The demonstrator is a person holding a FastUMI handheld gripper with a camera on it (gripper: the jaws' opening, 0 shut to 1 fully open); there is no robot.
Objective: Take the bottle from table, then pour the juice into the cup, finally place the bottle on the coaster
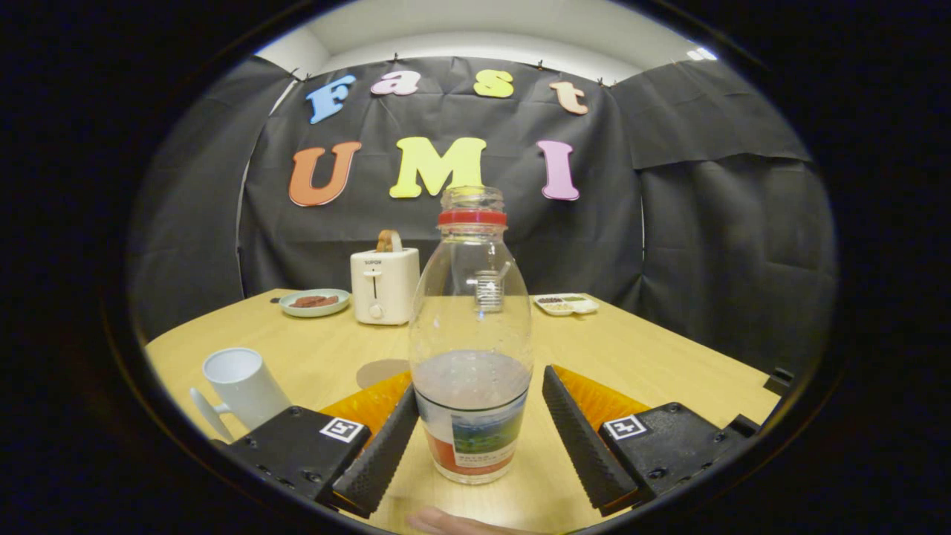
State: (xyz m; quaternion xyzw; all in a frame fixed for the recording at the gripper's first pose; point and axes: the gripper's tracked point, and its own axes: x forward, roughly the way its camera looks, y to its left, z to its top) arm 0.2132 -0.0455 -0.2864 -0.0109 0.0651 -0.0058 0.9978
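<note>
Clear plastic is what we see in the bottle (471, 349), standing upright on the wooden table (654, 349) between the fingers of our gripper (475, 427), whose jaws are wide and not clamping it, while the white cup (241, 386) and the coaster (380, 371) lie nearby at its left.

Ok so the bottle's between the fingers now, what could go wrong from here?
The claw is open around the bottle, with a wider gap on one side; closing unevenly might tip it. The bottle has no cap, so tilting early may spill juice. The cup sits well aside, so pouring requires a careful carry.
</note>
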